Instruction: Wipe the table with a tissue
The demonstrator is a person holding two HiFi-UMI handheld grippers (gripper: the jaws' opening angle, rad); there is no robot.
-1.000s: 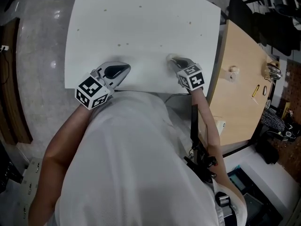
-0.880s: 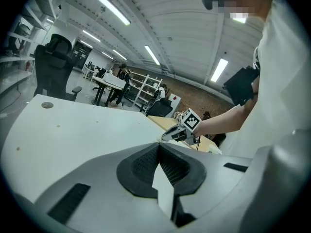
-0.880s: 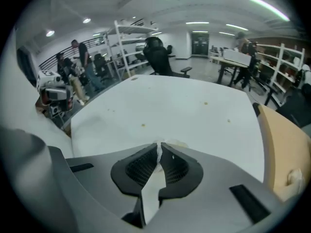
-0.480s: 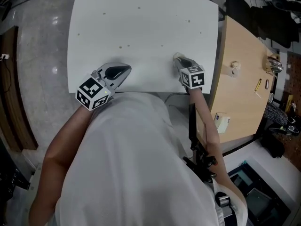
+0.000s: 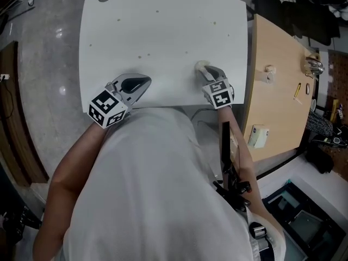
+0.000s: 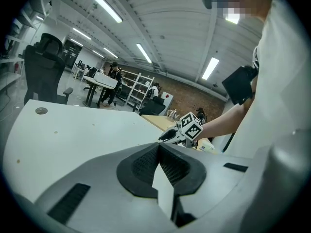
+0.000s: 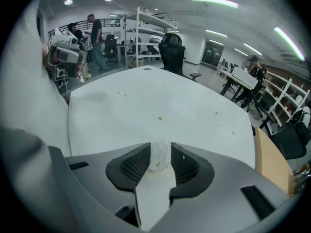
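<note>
At the left, the left claw point(image 5: 144, 81) is held over the near edge of the white counter point(image 5: 163, 31), its jaws brought together with nothing between them. Well apart to its right, the right claw point(image 5: 204, 69) is tilted down onto the counter. Its jaws have just been opening, and a crumpled tissue point(image 7: 159, 155) is lodged between its tips, touched by both pads.

left gripper point(image 5: 147, 80) almost level, jaws together, nothing in them, right gripper point(image 5: 205, 69) tipped steeply down, jaws just been opening, tissue wad point(image 7: 159, 157) pinched between the pads
</note>
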